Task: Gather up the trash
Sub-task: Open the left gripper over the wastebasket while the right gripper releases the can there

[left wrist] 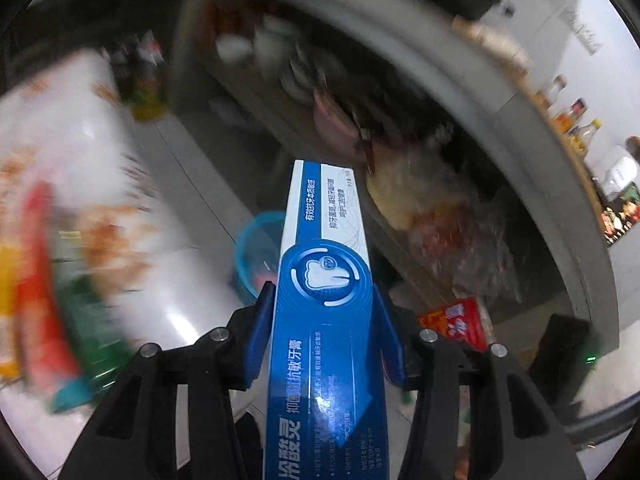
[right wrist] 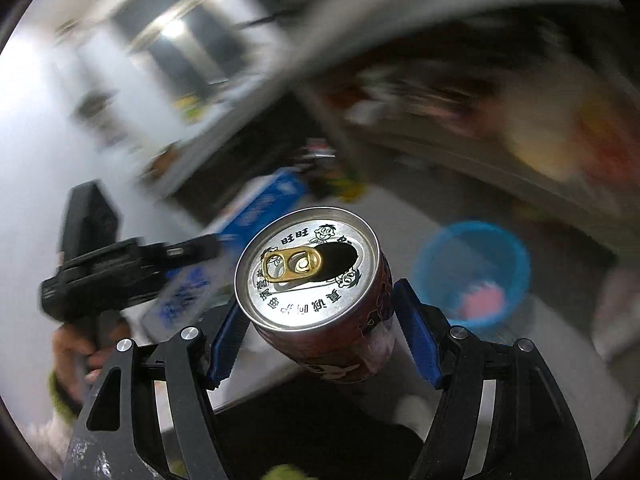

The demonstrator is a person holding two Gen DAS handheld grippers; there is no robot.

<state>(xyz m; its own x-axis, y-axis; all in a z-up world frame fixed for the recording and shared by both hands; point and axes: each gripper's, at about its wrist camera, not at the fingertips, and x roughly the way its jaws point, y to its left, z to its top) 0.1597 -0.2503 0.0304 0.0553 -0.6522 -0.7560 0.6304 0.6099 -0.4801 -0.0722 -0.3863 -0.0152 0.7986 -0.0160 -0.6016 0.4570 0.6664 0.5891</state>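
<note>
Two tools are loaded, each with one piece of trash. The left tool (left wrist: 324,312) pinches a long blue-and-white toothpaste box (left wrist: 326,280) between its blue pads, the box pointing away from the camera over the pale tiled floor (left wrist: 192,216). Just beyond it a blue bin (left wrist: 256,252) stands on the floor. The right tool (right wrist: 316,312) clamps a red drink can (right wrist: 316,280) by its sides, silver top toward the camera, gold pull tab bent back, mouth open. The blue bin lies off to the right there, blurred, with something pink inside.
</note>
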